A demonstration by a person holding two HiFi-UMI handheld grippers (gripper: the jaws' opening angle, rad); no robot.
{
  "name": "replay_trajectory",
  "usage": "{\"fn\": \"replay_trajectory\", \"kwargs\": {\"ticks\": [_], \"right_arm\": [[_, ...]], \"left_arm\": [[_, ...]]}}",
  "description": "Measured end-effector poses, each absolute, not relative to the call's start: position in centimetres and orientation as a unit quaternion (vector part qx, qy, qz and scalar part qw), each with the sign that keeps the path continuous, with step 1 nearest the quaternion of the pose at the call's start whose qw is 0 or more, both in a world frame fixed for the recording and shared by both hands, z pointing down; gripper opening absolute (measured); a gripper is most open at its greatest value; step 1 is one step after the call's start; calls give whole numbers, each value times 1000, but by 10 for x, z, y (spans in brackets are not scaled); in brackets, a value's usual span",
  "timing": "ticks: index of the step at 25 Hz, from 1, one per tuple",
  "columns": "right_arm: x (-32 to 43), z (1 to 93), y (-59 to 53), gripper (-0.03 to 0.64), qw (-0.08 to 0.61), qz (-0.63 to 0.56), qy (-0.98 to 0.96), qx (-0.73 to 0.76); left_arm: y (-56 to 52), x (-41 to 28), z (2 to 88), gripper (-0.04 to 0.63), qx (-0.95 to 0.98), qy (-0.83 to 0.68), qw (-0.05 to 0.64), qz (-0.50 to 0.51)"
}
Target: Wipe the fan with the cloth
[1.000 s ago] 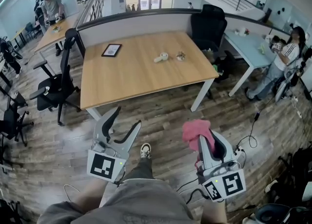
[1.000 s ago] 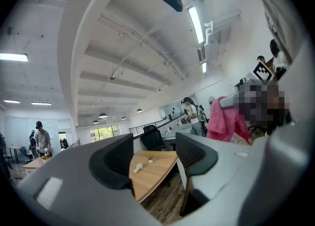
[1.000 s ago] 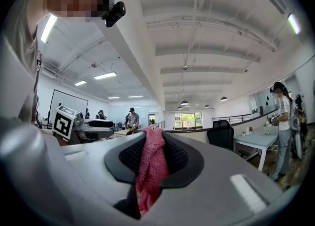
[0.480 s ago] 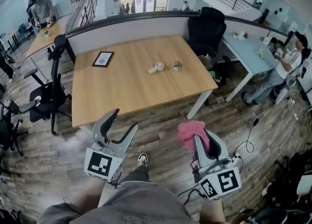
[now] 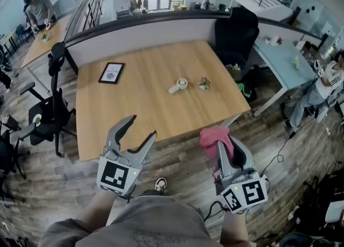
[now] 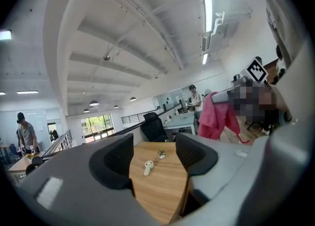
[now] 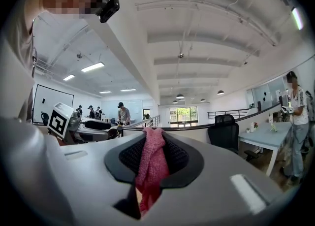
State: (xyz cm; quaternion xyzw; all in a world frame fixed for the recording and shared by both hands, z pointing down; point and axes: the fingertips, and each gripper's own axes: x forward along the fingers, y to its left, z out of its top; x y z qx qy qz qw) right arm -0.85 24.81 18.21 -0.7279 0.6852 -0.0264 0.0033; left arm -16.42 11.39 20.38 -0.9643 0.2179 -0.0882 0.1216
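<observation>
Head view — table (image 5: 140,98) nearer, right gripper (image 5: 222,143) clenched on cloth (image 5: 212,134), left gripper (image 5: 142,126) released.

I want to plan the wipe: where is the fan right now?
In the head view the small white fan lies near the middle of the wooden table, just left of a small decorative item.

Grey gripper (image 5: 141,126) with black-white marker cube (image 5: 114,176)

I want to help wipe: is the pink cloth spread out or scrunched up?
Scrunched up: the right gripper pinches the pink cloth in a bunch.
</observation>
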Motion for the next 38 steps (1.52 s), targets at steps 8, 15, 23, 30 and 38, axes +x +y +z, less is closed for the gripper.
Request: {"fn": "replay_trajectory", "kwargs": {"ticks": [8,15,23,30,38], "right_arm": [[19,199,168,69,-19,-43,689,-723],[54,227,115,69,-36,-65,696,-714],[114,237,42,69,-43,-72,729,-680],[170,242,-35,69,-45,-82,783,-615],[224,248,-99,69,-51,-90,823,-558]], "left_arm": [[36,-131,225,270,-963,211,127,-112],[-13,-97,251,270,-961,216,113,-127],[-68,-47,261,270,-951,254,97,-144],[-109,3,265,270,-931,315,80,-164],[-139,48,264,272,-912,366,67,-171]]}}
